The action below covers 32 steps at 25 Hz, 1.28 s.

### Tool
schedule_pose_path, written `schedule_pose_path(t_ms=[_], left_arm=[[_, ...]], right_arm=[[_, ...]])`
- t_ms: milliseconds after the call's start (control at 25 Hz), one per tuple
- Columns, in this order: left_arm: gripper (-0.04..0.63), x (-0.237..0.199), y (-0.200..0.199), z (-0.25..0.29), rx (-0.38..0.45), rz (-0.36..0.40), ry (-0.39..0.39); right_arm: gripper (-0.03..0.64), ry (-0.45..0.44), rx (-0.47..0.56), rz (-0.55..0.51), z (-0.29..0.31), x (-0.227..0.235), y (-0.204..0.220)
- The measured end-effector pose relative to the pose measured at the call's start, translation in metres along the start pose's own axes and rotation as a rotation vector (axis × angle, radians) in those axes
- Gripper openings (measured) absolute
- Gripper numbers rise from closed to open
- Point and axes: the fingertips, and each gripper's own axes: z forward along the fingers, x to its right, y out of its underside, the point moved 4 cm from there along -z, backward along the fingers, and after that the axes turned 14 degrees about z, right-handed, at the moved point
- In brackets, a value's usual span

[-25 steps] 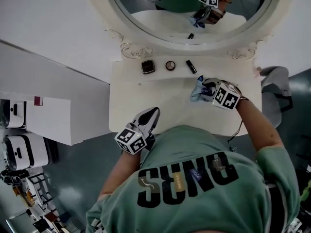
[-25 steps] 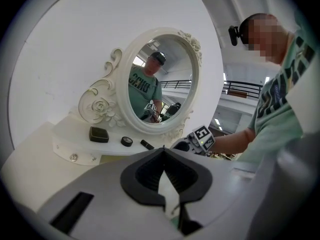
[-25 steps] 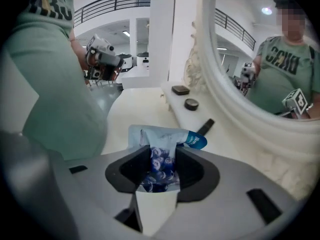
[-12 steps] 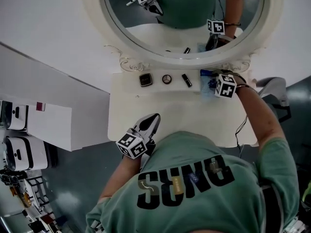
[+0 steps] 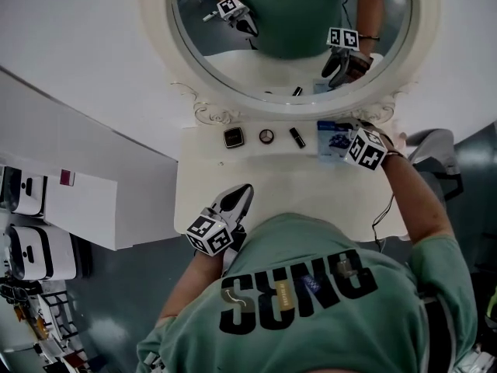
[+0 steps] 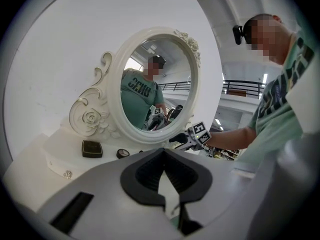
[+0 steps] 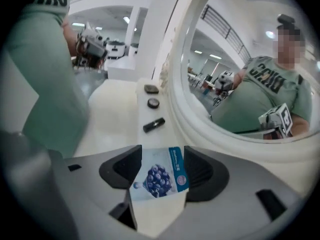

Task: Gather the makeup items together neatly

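Observation:
On the vanity's back shelf lie a dark square compact point(image 5: 234, 137), a round compact point(image 5: 266, 136) and a black lipstick point(image 5: 297, 137) in a row. Just right of the lipstick a blueberry-print sachet point(image 5: 332, 137) lies flat on the shelf. My right gripper point(image 5: 343, 141) hovers over the sachet point(image 7: 160, 175); its jaws are opening and stand either side of it, pads not pressing. Beyond it in the right gripper view are the lipstick point(image 7: 153, 125) and round compact point(image 7: 153, 103). My left gripper point(image 5: 242, 194) is shut and empty at the table's front edge.
The oval mirror point(image 5: 291, 29) in its ornate white frame rises right behind the shelf. The white tabletop point(image 5: 279, 185) stretches between shelf and front edge. A grey chair point(image 5: 439, 150) stands at the right, white cabinets point(image 5: 78, 200) at the left.
My right gripper carried the sachet from mid-table back to the shelf beside the lipstick, and its jaws have spread. The left gripper has stayed put.

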Motion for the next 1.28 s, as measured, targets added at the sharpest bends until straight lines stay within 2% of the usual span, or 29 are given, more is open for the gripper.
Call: schedule_pose_path(t_ms=[120,280,360,480,560,680,840,1280], left_arm=[[0.009,-0.005,-0.022,0.004,0.035,0.044,0.009],[0.009,-0.005,-0.054,0.01,0.095,0.096,0.026],[0.009,-0.002,-0.065,0.014,0.115,0.118,0.039],[0.009,0.007,-0.074,0.019,0.131,0.136,0.058],[0.009,0.017,-0.075,0.02,0.132,0.148,0.07],[0.009,0.029,-0.069,0.022,0.117,0.167,0.078],[0.009,0.042,-0.053,0.017,0.097,0.154,0.081],[0.009,0.05,-0.043,-0.002,0.091,0.15,0.063]], right_arm=[[0.241,-0.028,0.225,0.195,-0.052,-0.014,-0.026],[0.204,-0.042,0.49,0.437,-0.116,-0.031,-0.038],[0.165,-0.032,0.596,0.547,-0.138,-0.039,-0.037],[0.078,0.014,0.698,0.66,-0.157,-0.055,-0.028],[-0.001,0.06,0.72,0.714,-0.161,-0.066,-0.017],[-0.005,0.119,0.683,0.776,-0.158,-0.08,0.005],[-0.005,0.121,0.675,0.846,-0.161,-0.093,0.025],[-0.006,0.132,0.697,0.834,-0.167,-0.107,0.031]])
